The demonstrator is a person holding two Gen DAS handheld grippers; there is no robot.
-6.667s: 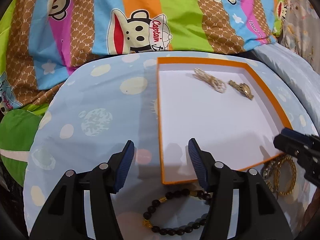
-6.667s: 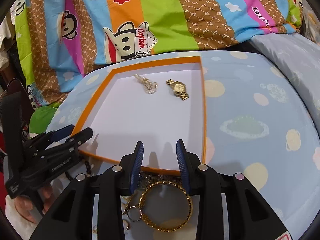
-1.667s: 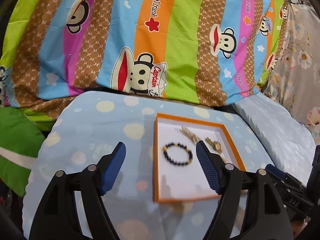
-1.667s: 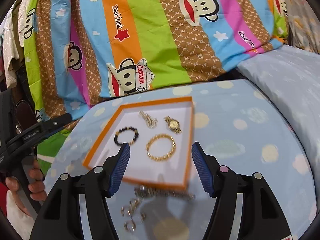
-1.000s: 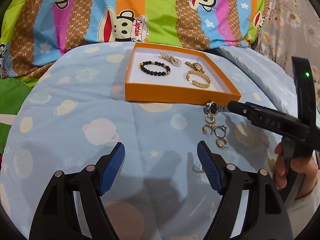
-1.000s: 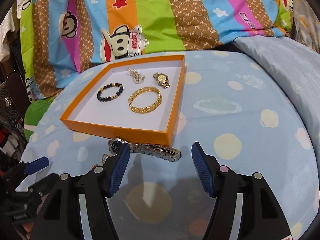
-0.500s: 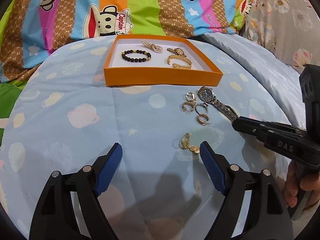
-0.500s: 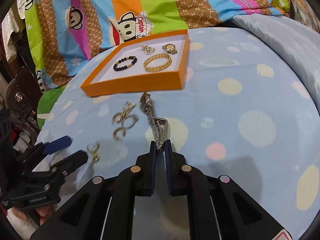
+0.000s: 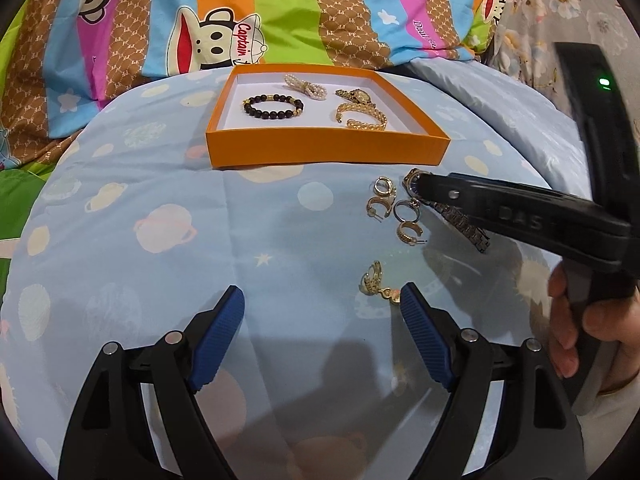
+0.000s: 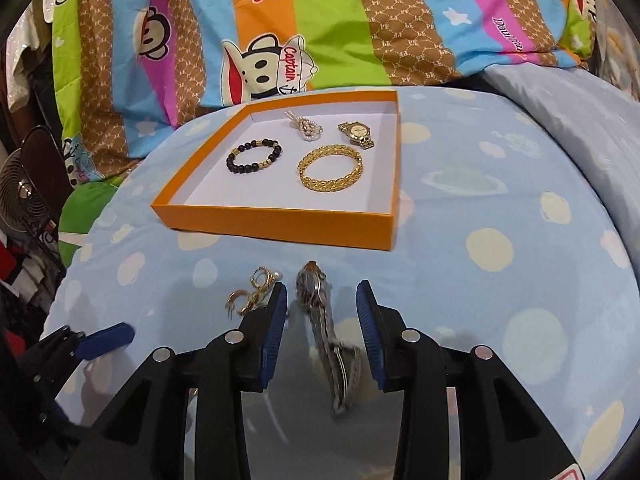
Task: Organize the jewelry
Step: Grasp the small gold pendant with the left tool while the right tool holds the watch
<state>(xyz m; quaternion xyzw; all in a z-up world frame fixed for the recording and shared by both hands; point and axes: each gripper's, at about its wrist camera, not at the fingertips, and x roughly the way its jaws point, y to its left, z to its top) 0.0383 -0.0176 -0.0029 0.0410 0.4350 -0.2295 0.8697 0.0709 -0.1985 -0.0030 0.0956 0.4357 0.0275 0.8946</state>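
Note:
An orange box [image 10: 280,222] [image 9: 328,148] on the blue spotted cloth holds a black bead bracelet [image 10: 253,156] [image 9: 273,105], a gold chain bangle [image 10: 330,167] [image 9: 361,117], a gold watch [image 10: 356,134] and a pearl piece [image 10: 305,125]. A silver watch [image 10: 320,320] [image 9: 466,226] lies in front of the box. My right gripper [image 10: 322,312] [image 9: 424,186] is open, its pads on either side of the silver watch. My left gripper [image 9: 320,316] is open and empty above the cloth. A gold earring [image 9: 376,282] lies by its right pad.
Several gold and silver hoop earrings [image 9: 394,210] [image 10: 252,292] lie left of the silver watch. A striped monkey-print blanket [image 10: 320,20] rises behind the box. A pale blue pillow [image 10: 572,112] lies at the right. A fan [image 10: 24,200] stands off the left edge.
Half a second ago my right gripper was shut on the silver watch's band; now it is open with the watch lying between its pads. The left gripper has hardly moved.

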